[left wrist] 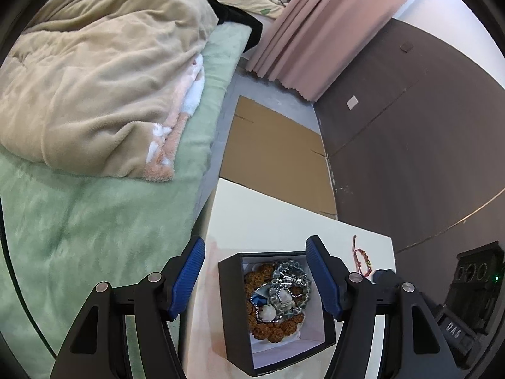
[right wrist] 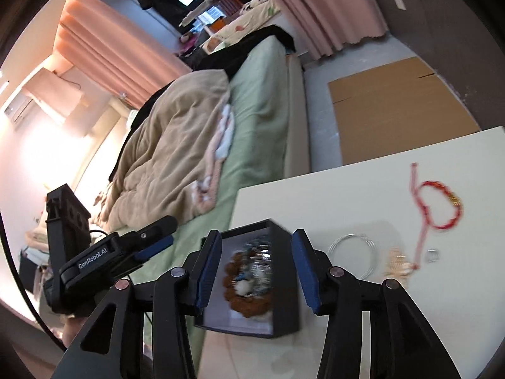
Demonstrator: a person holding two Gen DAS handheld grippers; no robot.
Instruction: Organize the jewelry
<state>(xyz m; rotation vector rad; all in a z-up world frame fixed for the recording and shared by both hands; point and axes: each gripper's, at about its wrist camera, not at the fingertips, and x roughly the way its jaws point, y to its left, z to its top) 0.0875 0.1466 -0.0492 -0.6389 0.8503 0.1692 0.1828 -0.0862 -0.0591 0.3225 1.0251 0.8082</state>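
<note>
A black box [left wrist: 230, 300] with a white lining stands on the white table [left wrist: 284, 208]. It holds a brown bead bracelet [left wrist: 268, 331], a grey-blue bead bracelet [left wrist: 301, 284] and shell pieces. My left gripper [left wrist: 255, 246] hangs over the box, open, its blue pads wider than the box and not pressing on it. In the right wrist view the box [right wrist: 284, 287] is blurred, and my right gripper [right wrist: 257, 237] is open with a pad on either side of it. A red cord bracelet [right wrist: 442, 205] lies loose to the right.
A silver wire bangle [right wrist: 352, 254], a gold piece [right wrist: 397, 262] and a small silver ring [right wrist: 433, 255] lie on the table [right wrist: 347, 189]. A bed with a green sheet [left wrist: 94, 237] and a beige blanket [left wrist: 110, 79] borders the left. Flat cardboard [left wrist: 277, 151] lies on the floor beyond.
</note>
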